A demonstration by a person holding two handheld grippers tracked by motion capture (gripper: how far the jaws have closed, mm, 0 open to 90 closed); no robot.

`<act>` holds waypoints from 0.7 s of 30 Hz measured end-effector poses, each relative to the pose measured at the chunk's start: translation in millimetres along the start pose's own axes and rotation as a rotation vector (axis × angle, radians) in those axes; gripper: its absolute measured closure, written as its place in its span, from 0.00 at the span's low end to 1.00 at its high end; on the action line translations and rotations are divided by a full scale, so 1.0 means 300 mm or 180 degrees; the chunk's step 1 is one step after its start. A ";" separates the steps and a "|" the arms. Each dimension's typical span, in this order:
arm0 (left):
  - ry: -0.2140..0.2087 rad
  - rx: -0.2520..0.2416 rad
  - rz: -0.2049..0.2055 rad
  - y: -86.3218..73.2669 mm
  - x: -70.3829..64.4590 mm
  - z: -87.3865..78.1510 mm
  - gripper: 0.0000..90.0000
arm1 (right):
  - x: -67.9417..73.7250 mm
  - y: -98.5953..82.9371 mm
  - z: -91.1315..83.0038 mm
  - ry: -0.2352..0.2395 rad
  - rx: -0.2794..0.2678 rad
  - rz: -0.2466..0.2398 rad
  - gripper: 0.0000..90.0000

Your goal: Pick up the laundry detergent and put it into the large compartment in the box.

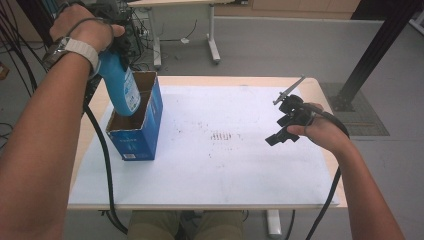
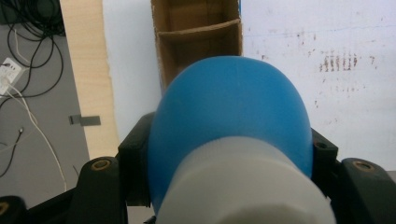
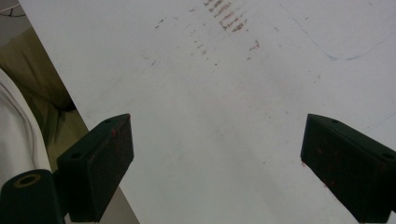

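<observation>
While the left gripper (image 1: 116, 47) hangs high over the table's (image 1: 310, 85) far left corner, its jaws are clamped on a blue bottle (image 1: 120, 90), one black finger (image 2: 133, 168) pressed to each flank of the body just below the white cap (image 2: 243, 186). Bottle runs straight out ahead of the fingers, base leading, tilted down into the open top of a blue box (image 1: 142, 132). High view: lower end of the bottle is inside the box mouth, whether it touches the cardboard walls I cannot tell. Left gripper view: beyond the bottle's rounded blue end (image 2: 233, 107) the brown box interior (image 2: 198, 28) shows, with a cardboard divider across it. Box stands upright on the white sheet (image 1: 225, 165), directly beneath the fingers. Right gripper (image 1: 285, 131) sits low at the table's right side, well apart from bottle and box, jaws spread wide; its fingers (image 3: 100, 163) have nothing between them but bare sheet (image 3: 219, 116) marked with brown specks.
</observation>
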State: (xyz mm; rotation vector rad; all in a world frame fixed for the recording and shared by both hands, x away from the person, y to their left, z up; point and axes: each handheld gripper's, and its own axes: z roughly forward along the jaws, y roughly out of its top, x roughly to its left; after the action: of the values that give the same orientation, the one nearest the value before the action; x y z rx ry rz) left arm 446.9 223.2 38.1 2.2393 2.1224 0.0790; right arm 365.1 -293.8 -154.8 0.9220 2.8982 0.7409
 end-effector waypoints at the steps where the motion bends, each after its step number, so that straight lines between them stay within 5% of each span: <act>1: 0.0002 -0.0001 -0.0008 0.001 0.000 0.004 0.42 | -0.001 0.000 0.002 0.0002 0.0004 0.0001 0.10; 21: -0.0011 0.0040 0.0029 0.031 0.018 0.119 0.42 | -0.013 -0.010 0.020 0.0023 0.0028 0.0047 0.10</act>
State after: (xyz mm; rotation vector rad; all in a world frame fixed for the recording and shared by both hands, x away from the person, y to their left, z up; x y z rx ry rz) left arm 459.1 228.0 3.2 2.2546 2.1169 0.0622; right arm 367.7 -295.4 -161.8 0.9448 2.9063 0.7343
